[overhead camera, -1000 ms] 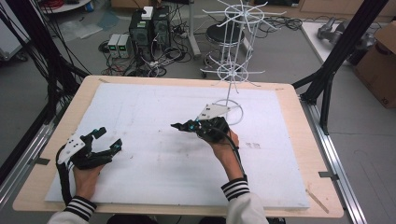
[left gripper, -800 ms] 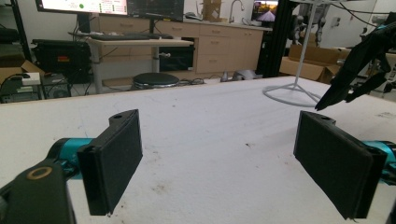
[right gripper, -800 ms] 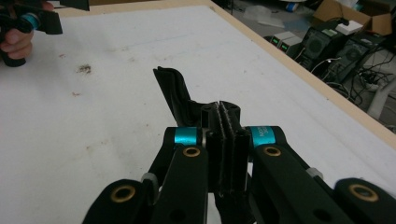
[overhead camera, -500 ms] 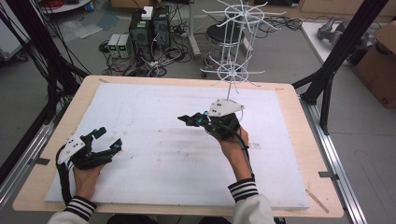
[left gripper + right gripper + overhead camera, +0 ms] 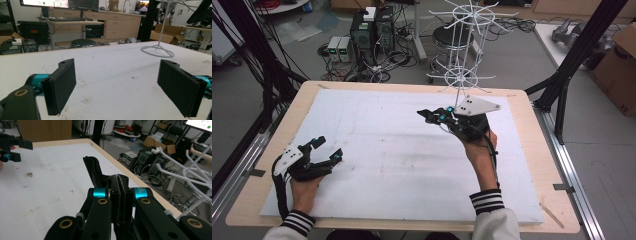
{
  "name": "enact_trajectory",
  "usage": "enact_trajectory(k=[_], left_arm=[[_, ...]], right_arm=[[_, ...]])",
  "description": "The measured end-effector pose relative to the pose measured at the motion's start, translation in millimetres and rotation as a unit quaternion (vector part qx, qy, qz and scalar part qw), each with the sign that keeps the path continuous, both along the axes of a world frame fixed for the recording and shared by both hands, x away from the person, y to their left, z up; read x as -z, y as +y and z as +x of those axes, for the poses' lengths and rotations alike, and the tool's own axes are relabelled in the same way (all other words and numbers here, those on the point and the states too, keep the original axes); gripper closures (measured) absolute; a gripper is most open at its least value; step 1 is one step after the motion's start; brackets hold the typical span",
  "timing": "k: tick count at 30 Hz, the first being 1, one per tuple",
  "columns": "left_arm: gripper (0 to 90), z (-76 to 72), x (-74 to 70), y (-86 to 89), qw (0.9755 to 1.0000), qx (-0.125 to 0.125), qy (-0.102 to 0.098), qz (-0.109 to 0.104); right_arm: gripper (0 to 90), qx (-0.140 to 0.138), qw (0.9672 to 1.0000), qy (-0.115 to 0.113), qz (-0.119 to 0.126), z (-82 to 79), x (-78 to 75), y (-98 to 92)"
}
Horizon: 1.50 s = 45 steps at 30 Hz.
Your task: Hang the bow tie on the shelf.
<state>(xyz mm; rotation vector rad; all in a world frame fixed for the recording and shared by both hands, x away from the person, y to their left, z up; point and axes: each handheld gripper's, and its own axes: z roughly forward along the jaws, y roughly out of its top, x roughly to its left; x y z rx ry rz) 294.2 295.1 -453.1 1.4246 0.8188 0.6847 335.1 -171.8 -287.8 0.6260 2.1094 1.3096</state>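
Black fingers pinched tight, that's the right gripper (image 5: pixel 428 116). It is higher and farther up the counter than a second ago, closer to the white wire stand (image 5: pixel 460 50) at the far edge. The hand behind it has swung up and to the right with it. In the right gripper view the two pads of the right gripper (image 5: pixel 121 178) press flat together on a black strap (image 5: pixel 93 170), which curls up past their tips, well above the counter.

Over on the near left, no change at all. The left gripper (image 5: pixel 328 148) sits low over the counter exactly where it was. Its fingers (image 5: pixel 61 85) are spread wide with nothing between them, just bare counter showing in the gap.

The counter (image 5: pixel 387 150) is a white sheet on a pale wooden board (image 5: pixel 522 100), scuffed and speckled with small brown marks. The stand's round wire foot (image 5: pixel 157 51) rests on that sheet.

Around it is a busy workshop. Computer boxes (image 5: pixel 372 30) and tangled cables lie on the grey floor beyond the far edge. A round stool (image 5: pixel 452 35) stands behind the stand, and black frame posts (image 5: pixel 569 70) lean in on either side. A cardboard box (image 5: pixel 619 60) is off to the right. The left gripper view catches a desk with screens (image 5: pixel 60 3) and wooden cabinets (image 5: pixel 120 27) along the wall.
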Motion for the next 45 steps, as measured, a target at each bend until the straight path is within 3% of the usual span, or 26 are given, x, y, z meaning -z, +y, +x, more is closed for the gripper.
enact_trajectory(k=[3,12,17,40,45], left_arm=[[15.6,0.0,0.0,-0.2,1.0000,0.000,0.000,0.000],[15.7,0.1,-0.1,0.0,1.0000,-0.001,0.001,-0.001],[15.7,0.1,0.0,-0.1,1.0000,-0.002,0.001,-0.004],[15.8,0.3,0.0,0.2,1.0000,-0.003,0.002,-0.003],[16.0,0.4,0.0,0.4,1.0000,-0.003,0.002,-0.003]], right_arm=[[88.7,0.008,0.9999,-0.001,0.009,-0.5,-3.4,-5.6],[88.7,0.020,0.9997,-0.014,0.004,0.3,-15.0,-18.0],[88.7,0.030,0.9991,-0.023,0.018,1.6,-21.7,-27.0],[88.6,0.050,0.9981,-0.009,0.034,23.0,-31.5,-52.7],[88.5,0.055,0.9975,0.002,0.045,31.3,-29.5,-59.3]])
